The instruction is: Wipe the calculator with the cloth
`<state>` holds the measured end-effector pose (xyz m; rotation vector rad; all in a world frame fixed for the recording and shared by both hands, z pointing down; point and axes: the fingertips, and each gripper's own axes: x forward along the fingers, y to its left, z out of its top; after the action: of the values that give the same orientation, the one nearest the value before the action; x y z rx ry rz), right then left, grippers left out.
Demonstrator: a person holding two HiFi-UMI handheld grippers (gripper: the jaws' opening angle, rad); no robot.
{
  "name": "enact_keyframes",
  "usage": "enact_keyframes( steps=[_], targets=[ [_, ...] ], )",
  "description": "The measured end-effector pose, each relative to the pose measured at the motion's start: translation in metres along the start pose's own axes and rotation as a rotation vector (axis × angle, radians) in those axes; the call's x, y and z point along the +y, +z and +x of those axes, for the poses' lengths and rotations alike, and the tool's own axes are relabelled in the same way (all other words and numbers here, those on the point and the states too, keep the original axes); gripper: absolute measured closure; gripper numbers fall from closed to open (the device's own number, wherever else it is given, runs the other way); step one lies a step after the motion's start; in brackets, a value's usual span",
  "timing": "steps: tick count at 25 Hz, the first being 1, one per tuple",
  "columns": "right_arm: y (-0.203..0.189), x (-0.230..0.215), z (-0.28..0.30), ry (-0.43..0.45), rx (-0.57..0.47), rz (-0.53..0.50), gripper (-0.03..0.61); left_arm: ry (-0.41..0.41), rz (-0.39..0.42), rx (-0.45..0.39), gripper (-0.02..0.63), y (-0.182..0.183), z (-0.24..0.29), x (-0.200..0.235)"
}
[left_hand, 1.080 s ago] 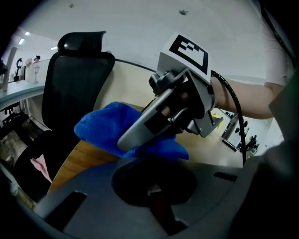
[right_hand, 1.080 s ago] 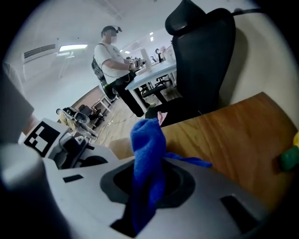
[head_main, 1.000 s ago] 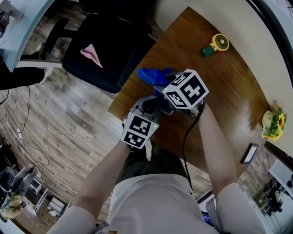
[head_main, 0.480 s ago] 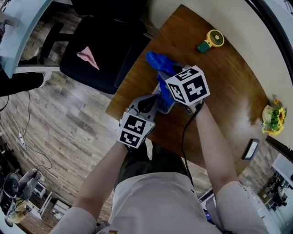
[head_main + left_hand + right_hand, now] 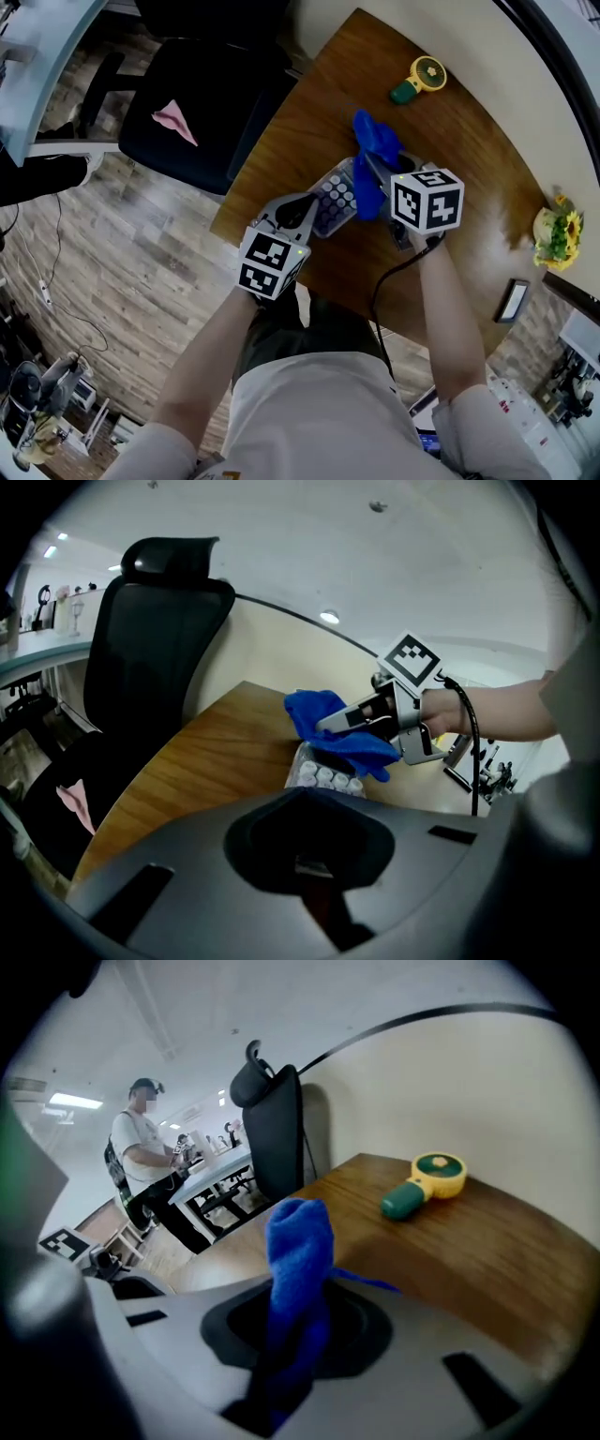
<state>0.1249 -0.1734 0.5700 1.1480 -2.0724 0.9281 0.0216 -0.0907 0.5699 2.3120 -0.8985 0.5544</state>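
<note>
A grey calculator [image 5: 335, 199] with pale round keys sticks out over the near corner of the wooden table [image 5: 469, 159]. My left gripper [image 5: 312, 214] is shut on its near end. In the left gripper view the keys [image 5: 324, 776] show just past the housing. My right gripper [image 5: 373, 178] is shut on a blue cloth [image 5: 371, 155], which lies bunched against the calculator's far end. In the right gripper view the cloth [image 5: 298, 1260] stands up out of the jaws. The left gripper view shows the cloth [image 5: 323, 726] draped over the calculator's far part.
A yellow and green hand fan [image 5: 418, 79] lies at the table's far side. A pot of yellow flowers [image 5: 557, 238] and a small dark device [image 5: 512, 302] are at the right edge. A black office chair [image 5: 202, 94] with a pink scrap stands left of the table.
My right gripper has carried the cloth to the right and away along the calculator, uncovering the keys. The left gripper has kept its hold and barely moved.
</note>
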Motion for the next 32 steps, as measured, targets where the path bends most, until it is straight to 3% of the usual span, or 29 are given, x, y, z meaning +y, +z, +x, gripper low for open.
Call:
enact_keyframes(
  steps=[9, 12, 17, 21, 26, 32],
  targets=[
    [-0.045, -0.016, -0.047, -0.215, -0.124, 0.203, 0.503, 0.009, 0.0, 0.015, 0.614, 0.0, 0.002, 0.0],
    [-0.071, -0.007, -0.057, -0.263, -0.106, 0.256, 0.503, 0.014, -0.003, 0.018, 0.613, 0.0, 0.002, -0.002],
    [-0.102, 0.044, -0.047, -0.17, -0.066, 0.335, 0.502, 0.023, -0.017, 0.02, 0.612, 0.002, 0.0, 0.001],
    [-0.114, 0.083, -0.041, -0.092, -0.017, 0.316, 0.499, 0.023, -0.04, 0.023, 0.612, 0.001, -0.002, 0.002],
    [-0.129, 0.126, -0.052, 0.107, 0.07, 0.303, 0.5, 0.055, -0.07, 0.027, 0.612, -0.005, -0.015, 0.002],
    [-0.104, 0.147, -0.09, 0.177, 0.011, 0.29, 0.499, 0.128, -0.064, 0.047, 0.612, -0.006, -0.064, 0.007]
  ],
)
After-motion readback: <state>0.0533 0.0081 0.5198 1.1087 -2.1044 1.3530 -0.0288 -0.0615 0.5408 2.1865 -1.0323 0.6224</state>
